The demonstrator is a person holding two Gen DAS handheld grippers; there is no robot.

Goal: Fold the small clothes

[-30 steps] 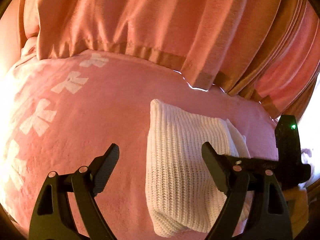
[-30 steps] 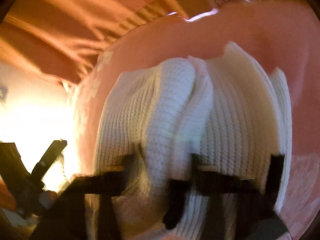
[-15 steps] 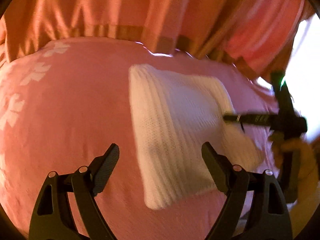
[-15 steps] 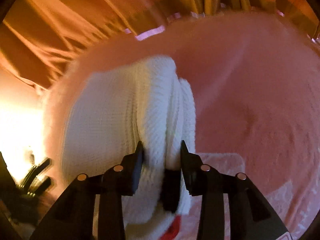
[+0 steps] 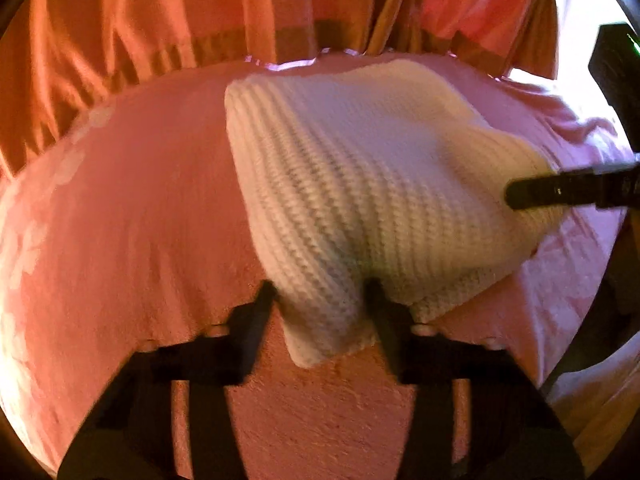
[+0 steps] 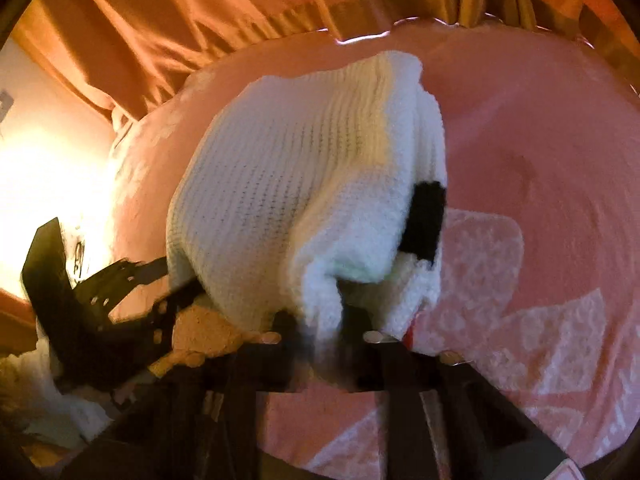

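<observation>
While two grippers pinch it | one white knit garment (image 5: 360,184) | one pink blanket (image 5: 132,208)

A white rib-knit garment (image 5: 360,184), folded into a thick bundle, sits on the pink bed cover (image 5: 132,216) toward its far edge, beside the hanging curtain. Its near corner is bunched and raised. From the right wrist view a black patch (image 6: 426,216) shows on its folded side.
</observation>
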